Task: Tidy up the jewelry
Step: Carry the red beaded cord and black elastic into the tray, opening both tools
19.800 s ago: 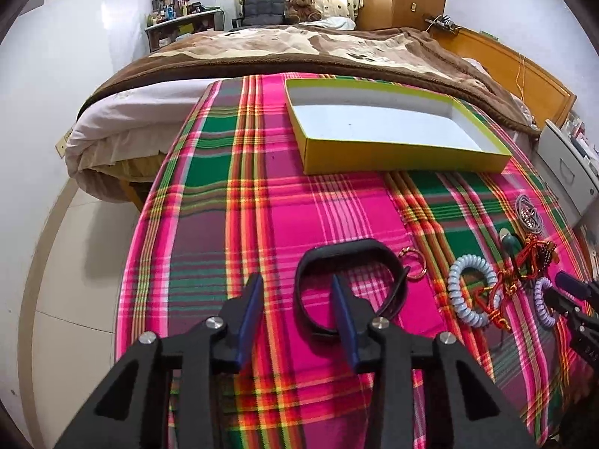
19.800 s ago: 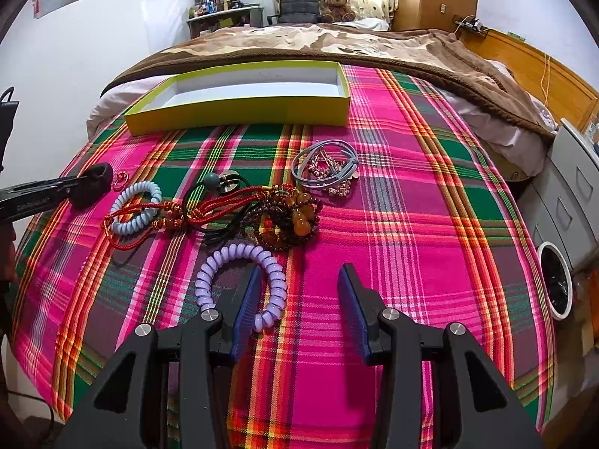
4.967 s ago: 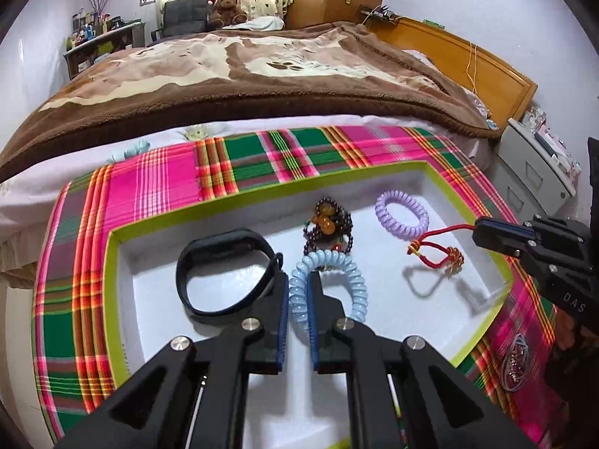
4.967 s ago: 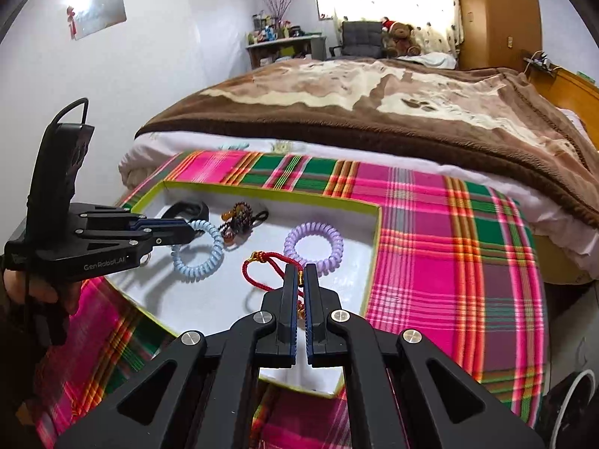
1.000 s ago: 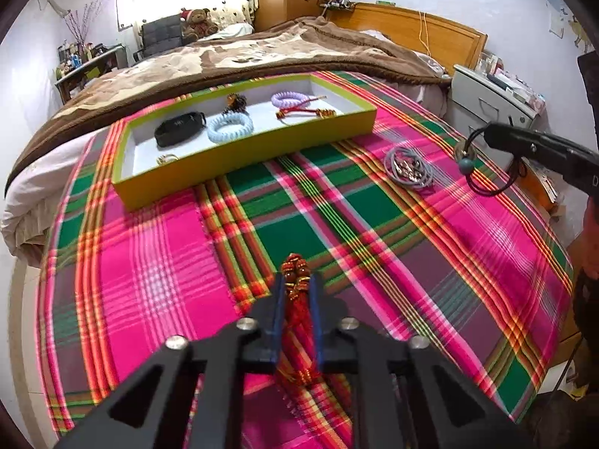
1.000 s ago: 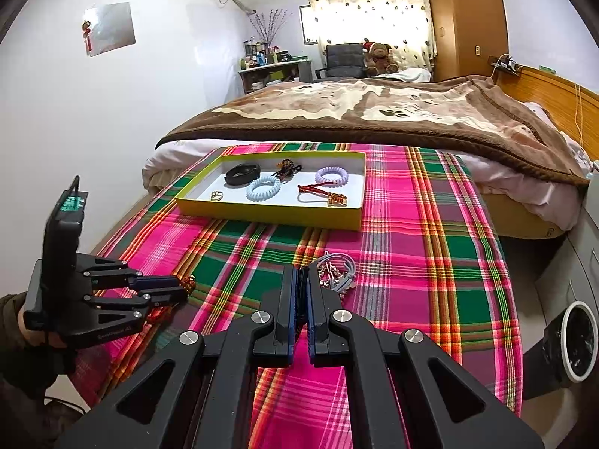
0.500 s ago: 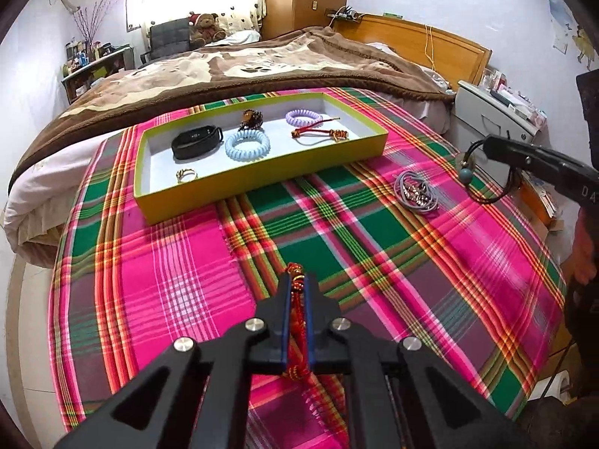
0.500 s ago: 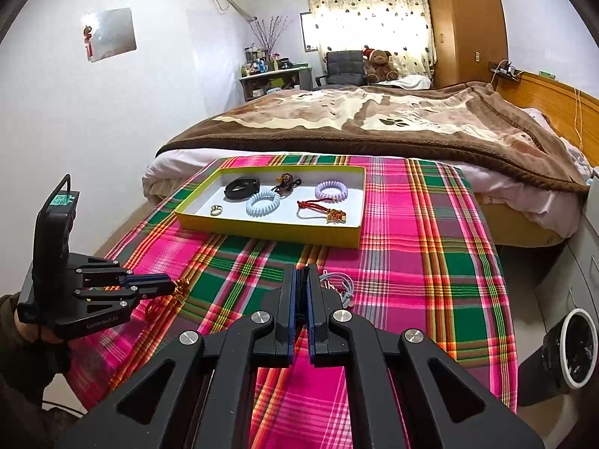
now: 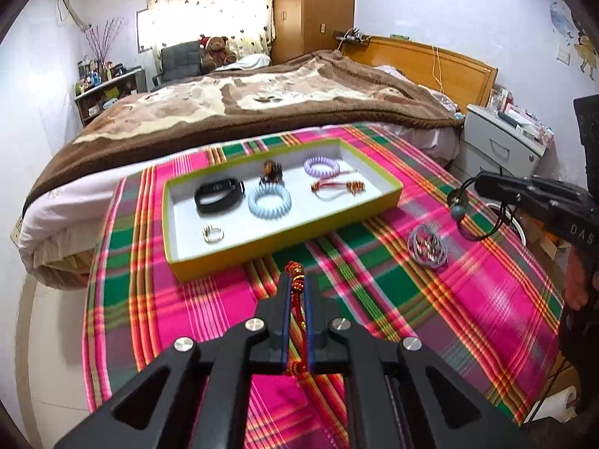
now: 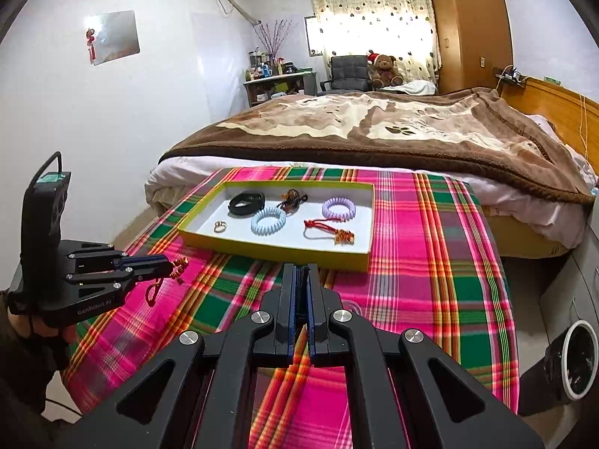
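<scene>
My left gripper (image 9: 295, 286) is shut on a red beaded cord (image 9: 295, 272), held above the plaid cloth just short of the yellow-green tray (image 9: 284, 250). In the right wrist view this gripper (image 10: 166, 262) shows at the left with the red cord (image 10: 179, 263) dangling from it. My right gripper (image 10: 300, 268) is shut on a black cord (image 10: 300, 288). In the left wrist view that cord hangs from it with a teal bead (image 9: 459, 211). The tray holds a black band (image 9: 219, 200), a blue coil (image 9: 269, 202), a purple coil (image 9: 321, 165) and more.
Silver bangles (image 9: 426, 249) lie on the cloth to the right of the tray. The plaid cloth (image 10: 430, 262) covers a table at the foot of a bed with a brown blanket (image 10: 374, 131). A white cabinet (image 9: 501, 142) stands at the right.
Both grippers have risen and come closer to the tray. The red cord has lifted off the cloth with the left gripper. Both stay shut.
</scene>
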